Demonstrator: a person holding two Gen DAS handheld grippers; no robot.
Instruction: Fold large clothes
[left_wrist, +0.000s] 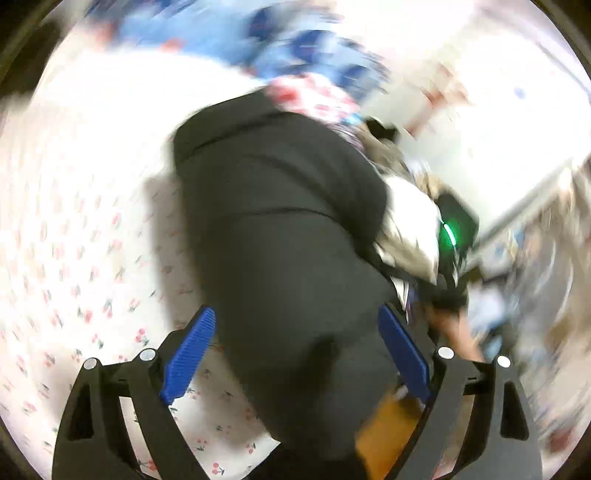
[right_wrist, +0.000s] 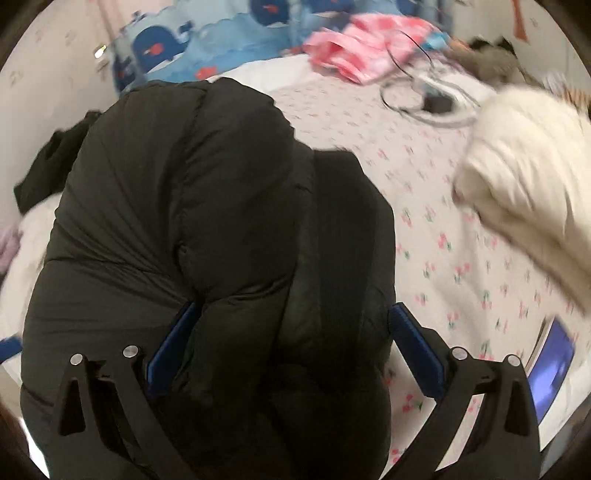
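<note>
Fingers of the left gripper stand wide apart over the black puffer jacket, gripping nothing; right gripper spread wide, bulky jacket bulging between its pads, grip unclear

A black puffer jacket is lying bunched and folded over itself on the cherry-print bedsheet, its quilted bulk sitting toward the bed's near edge.

Both wrist cameras look steeply down, close over the black puffer jacket on the cherry-print bedsheet; the left view is blurred, seemingly from its right side.
</note>
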